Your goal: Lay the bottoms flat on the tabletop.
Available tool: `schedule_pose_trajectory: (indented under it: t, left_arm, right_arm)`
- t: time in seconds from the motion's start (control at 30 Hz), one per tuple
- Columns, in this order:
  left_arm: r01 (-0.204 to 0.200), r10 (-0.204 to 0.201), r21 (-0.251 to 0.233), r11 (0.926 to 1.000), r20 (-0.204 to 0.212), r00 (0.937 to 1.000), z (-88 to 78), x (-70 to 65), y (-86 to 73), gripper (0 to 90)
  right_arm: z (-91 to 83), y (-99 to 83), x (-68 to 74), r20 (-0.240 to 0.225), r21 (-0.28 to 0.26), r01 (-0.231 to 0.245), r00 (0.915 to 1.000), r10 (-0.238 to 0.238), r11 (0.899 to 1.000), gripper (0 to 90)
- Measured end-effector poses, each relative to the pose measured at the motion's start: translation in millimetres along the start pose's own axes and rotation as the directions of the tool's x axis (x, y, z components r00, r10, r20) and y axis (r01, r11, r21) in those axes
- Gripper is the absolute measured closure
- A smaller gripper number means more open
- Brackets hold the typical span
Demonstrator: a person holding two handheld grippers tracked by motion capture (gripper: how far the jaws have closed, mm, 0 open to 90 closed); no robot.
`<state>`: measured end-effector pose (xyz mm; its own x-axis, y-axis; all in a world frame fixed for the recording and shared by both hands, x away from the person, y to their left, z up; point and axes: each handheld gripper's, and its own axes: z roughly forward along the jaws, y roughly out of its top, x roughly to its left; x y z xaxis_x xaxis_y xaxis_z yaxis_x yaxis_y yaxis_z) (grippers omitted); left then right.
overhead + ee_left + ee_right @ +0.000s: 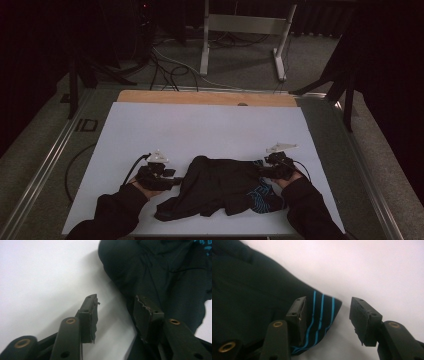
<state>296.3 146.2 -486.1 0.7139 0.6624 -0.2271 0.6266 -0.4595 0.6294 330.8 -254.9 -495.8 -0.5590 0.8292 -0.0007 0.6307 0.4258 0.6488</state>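
High view. I have one dark garment (pixel 220 187), soft, matte black fabric, lying crumpled and creased on the near half of the counter (pixel 200 125). The counter carries a smooth white sheet with a strip of bare wood at its far edge. The garment's outline is irregular, with a rounded hump at the far left and a pale blue printed pattern (pixel 260 197) at the near right. My left hand-held gripper (pixel 176 181), black with a pale three-cornered plate on top, sits at the garment's left edge. My right hand-held gripper (pixel 261 172), of the same build, sits at its far right corner. Dark sleeves (pixel 115 212) come in from the bottom. Beyond the counter I see grey carpet, loose cables and a pale metal frame (pixel 245 30).

Left gripper view. The left hand-held gripper (pixel 116 315) has two black, blocky jaws with brass-coloured rivets; the pad edges look chipped. The jaws stand partly apart and grip nothing. One jaw is over the bare white sheet, the other over the edge of the black fabric (pixel 160 275). The cloth shows soft folds and a stitched seam.

Right gripper view. The right hand-held gripper (pixel 328 315) also stands partly apart with nothing clamped. A pointed corner of the garment (pixel 249 302) lies beneath the gap, nearer the left jaw. This corner bears three thin, bright blue stripes (pixel 320 315) running in parallel. The other jaw is over plain white sheet.
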Motion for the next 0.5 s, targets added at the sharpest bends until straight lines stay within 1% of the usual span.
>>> schedule_pose_trajectory:
  t: [0.07,0.1,0.13,0.17,0.2,0.23,0.27,0.3,0.37,0.4,0.43,0.47,0.5]
  left_arm:
    - [0.009,-0.009,0.009,0.9999,0.013,0.9999,8.8,-0.8,0.6,54.1]
    - [0.009,-0.009,0.016,0.9998,0.015,0.9998,12.8,-1.6,1.3,54.1]
    - [0.003,-0.003,0.020,0.9998,0.013,0.9999,15.8,-2.3,2.2,54.1]
    - [-0.001,0.001,0.022,0.9998,0.009,1.0000,18.2,-2.6,3.4,54.1]
    - [-0.001,0.001,0.024,0.9997,0.006,1.0000,19.9,-2.4,4.8,54.1]
    - [0.005,-0.005,0.017,0.9998,0.002,1.0000,21.2,-2.4,6.1,54.1]
    - [0.009,-0.009,0.013,0.9999,-0.005,0.9999,21.6,-1.9,7.6,54.2]
    - [0.014,-0.014,0.006,0.9999,-0.001,0.9999,21.3,-0.9,9.2,54.4]
    - [0.018,-0.018,-0.006,0.9998,-0.009,0.9998,19.6,0.8,12.4,54.5]
    - [0.018,-0.018,-0.006,0.9998,-0.009,0.9998,19.6,0.8,12.4,54.8]
    - [0.020,-0.020,-0.012,0.9997,-0.017,0.9997,18.1,2.3,14.9,55.4]
    - [0.020,-0.020,-0.013,0.9997,-0.023,0.9995,17.3,3.4,16.3,55.6]
    - [0.026,-0.026,-0.018,0.9995,-0.022,0.9994,17.1,3.9,17.1,57.0]
  right_arm:
    - [6.9,-2.1,-0.8,-0.006,0.035,-0.003,1.0000,0.003,0.999,54.1]
    - [9.9,-3.2,-0.9,-0.013,0.048,0.002,0.9999,-0.002,0.999,59.3]
    - [11.4,-4.0,-0.2,-0.019,0.061,0.010,0.9998,-0.009,0.998,67.1]
    - [11.3,-4.5,0.8,-0.017,0.064,0.027,0.9995,-0.026,0.998,77.9]
    - [9.8,-4.3,0.7,-0.008,0.057,0.027,0.9996,-0.027,0.998,80.0]
    - [8.1,-3.4,-0.5,-0.011,0.059,0.016,0.9998,-0.016,0.998,80.8]
    - [6.2,-2.8,-1.2,-0.007,0.056,0.024,0.9997,-0.023,0.998,81.2]
    - [3.9,-2.1,-1.8,0.002,0.055,0.022,0.9997,-0.023,0.998,81.3]
    - [-2.0,-0.9,-6.0,0.003,0.036,0.012,0.9999,-0.012,0.999,81.4]
    - [-2.0,-0.9,-6.0,0.003,0.036,0.012,0.9999,-0.012,0.999,81.4]
    - [-7.8,0.0,-10.6,0.063,0.031,0.008,0.9980,-0.010,0.999,81.4]
    - [-9.2,-0.1,-12.3,0.075,0.032,0.009,0.9971,-0.012,0.999,81.4]
    - [-11.0,-0.5,-15.0,0.090,0.026,0.001,0.9959,-0.003,1.000,81.3]
